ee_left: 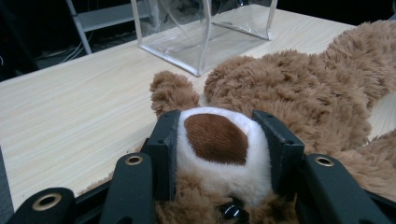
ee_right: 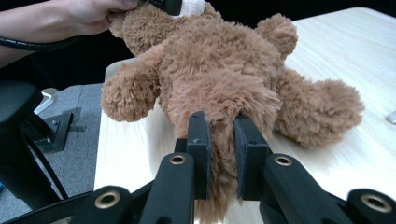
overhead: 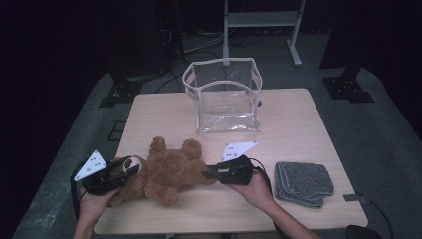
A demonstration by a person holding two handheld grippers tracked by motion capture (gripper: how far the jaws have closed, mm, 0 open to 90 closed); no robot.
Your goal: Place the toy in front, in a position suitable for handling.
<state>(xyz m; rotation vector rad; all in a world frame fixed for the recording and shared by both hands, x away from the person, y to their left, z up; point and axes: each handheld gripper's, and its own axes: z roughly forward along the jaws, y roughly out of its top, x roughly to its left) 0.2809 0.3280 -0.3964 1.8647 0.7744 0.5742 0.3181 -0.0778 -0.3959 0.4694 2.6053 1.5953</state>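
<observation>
Two tools gripping a teddy bear (overhead: 166, 172) on the desk (overhead: 293, 124).
The left tool (ee_left: 217, 140) is clamping its white muzzle; the right tool (ee_right: 222, 154) is pinching a leg (fur bunched between pads).

Bear (overhead: 166, 172) lies across the near middle of the table (overhead: 298, 124), left gripper (overhead: 128, 167) clamped on its muzzle, right gripper (overhead: 209, 174) clamped on a leg: the near strip between the 2 hands is blocked. Clear bag (overhead: 225, 97) stands upright at the far middle, mouth up and unobstructed from above; its walls bar a level approach. Bare wood between bear and bag, passable sideways. Folded towel (overhead: 303, 183) fills the near right corner, just beside the right hand (overhead: 256, 189). Far left and far right of the tabletop bare. Left edge beside the bear narrow.
</observation>
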